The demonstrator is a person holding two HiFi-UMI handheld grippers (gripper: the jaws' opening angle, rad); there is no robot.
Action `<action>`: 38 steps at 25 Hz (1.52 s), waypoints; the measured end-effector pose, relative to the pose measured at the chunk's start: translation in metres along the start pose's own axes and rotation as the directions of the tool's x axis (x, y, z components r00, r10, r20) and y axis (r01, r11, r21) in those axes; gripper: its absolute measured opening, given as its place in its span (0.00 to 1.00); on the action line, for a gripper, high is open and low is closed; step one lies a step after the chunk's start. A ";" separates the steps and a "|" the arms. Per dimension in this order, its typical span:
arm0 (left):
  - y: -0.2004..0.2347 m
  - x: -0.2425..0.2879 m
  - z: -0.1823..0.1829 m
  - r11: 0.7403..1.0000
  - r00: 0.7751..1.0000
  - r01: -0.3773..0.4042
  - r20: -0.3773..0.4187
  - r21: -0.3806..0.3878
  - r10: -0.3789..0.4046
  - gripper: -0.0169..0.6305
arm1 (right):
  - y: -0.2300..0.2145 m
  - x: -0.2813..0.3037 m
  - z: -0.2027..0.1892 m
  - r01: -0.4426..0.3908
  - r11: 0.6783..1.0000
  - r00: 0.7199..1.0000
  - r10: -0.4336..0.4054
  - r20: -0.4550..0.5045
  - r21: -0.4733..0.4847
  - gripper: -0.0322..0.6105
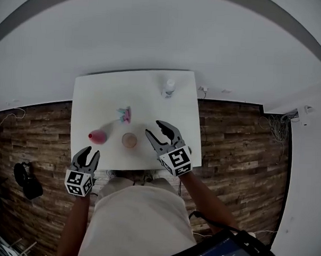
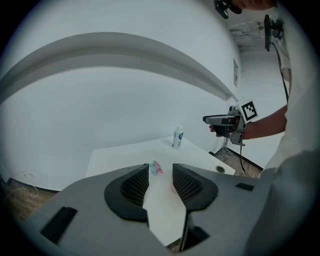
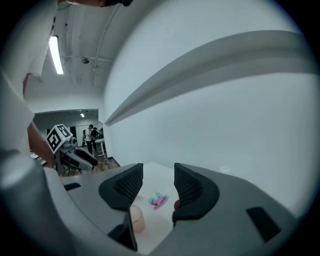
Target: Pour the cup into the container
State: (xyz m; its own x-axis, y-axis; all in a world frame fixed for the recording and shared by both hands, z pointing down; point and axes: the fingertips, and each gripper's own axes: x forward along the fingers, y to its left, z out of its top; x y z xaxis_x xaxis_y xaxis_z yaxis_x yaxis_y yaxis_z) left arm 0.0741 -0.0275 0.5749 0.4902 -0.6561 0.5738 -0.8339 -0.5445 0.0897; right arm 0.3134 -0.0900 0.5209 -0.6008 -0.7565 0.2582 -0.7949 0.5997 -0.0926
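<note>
1. Head view.
   - Smooth white square worktop [image 1: 98, 101] over a wood-plank floor [image 1: 239, 144].
   - Near the front edge, a round, translucent peach container [image 1: 129, 140], mouth up.
   - Just left of the container, the glossy pink cup [image 1: 98, 136]. Apparently upright, so long axis judged vertical.
   - Beyond the container, a small pink-and-teal toy [image 1: 125, 115].
   - Well beyond it and to the right, a clear bottle [image 1: 168, 88].
   - Left tongs [image 1: 90, 152] spread and empty, off the front edge, left of the container. Cup almost straight ahead, so judged the nearer pair for the pick-up.
   - Right tongs [image 1: 153, 127] likewise spread and empty, just right of the container, angled toward it.

2. Left gripper view.
   - Black ribbed pads [image 2: 137, 185] apart, only bare worktop between them.
   - Toy showing past the gap, bottle far behind.
   - Pink sliver at the right pad's inner edge, probably the cup, mostly hidden.

3. Right gripper view.
   - Ribbed pads apart, pinching nothing.
   - Container low in the gap beside the left pad, thin-walled and cylindrical.
   - Toy just beyond the container.
</note>
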 end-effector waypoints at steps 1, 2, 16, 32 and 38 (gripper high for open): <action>-0.003 -0.002 0.005 1.000 1.000 -0.001 0.008 0.000 0.001 0.27 | -0.003 -0.007 0.009 0.010 1.000 1.000 -0.010 0.022 0.006 0.36; -0.005 -0.004 0.009 1.000 1.000 -0.002 0.015 0.000 0.002 0.27 | -0.006 -0.013 0.016 0.020 1.000 0.999 -0.020 0.042 0.010 0.35; 0.006 -0.062 0.010 0.999 0.994 0.035 0.099 0.008 -0.035 0.24 | 0.036 -0.051 0.035 0.144 0.989 0.987 -0.141 0.074 -0.039 0.31; 0.081 -0.139 0.010 0.987 0.966 0.143 0.206 0.071 -0.155 0.22 | 0.147 -0.032 0.074 0.348 0.937 0.932 -0.342 0.121 -0.034 0.31; 0.087 -0.141 0.018 0.988 0.962 0.143 0.228 0.055 -0.152 0.21 | 0.147 -0.038 0.085 0.378 0.924 0.919 -0.367 0.146 -0.055 0.31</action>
State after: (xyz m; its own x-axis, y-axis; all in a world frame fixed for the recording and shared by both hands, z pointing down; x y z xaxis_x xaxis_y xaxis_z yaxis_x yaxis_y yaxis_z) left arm -0.0634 0.0080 0.4870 0.6562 -0.6672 0.3524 -0.7397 -0.6610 0.1261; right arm 0.2120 0.0050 0.4152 -0.2729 -0.9531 0.1308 -0.9570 0.2829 0.0647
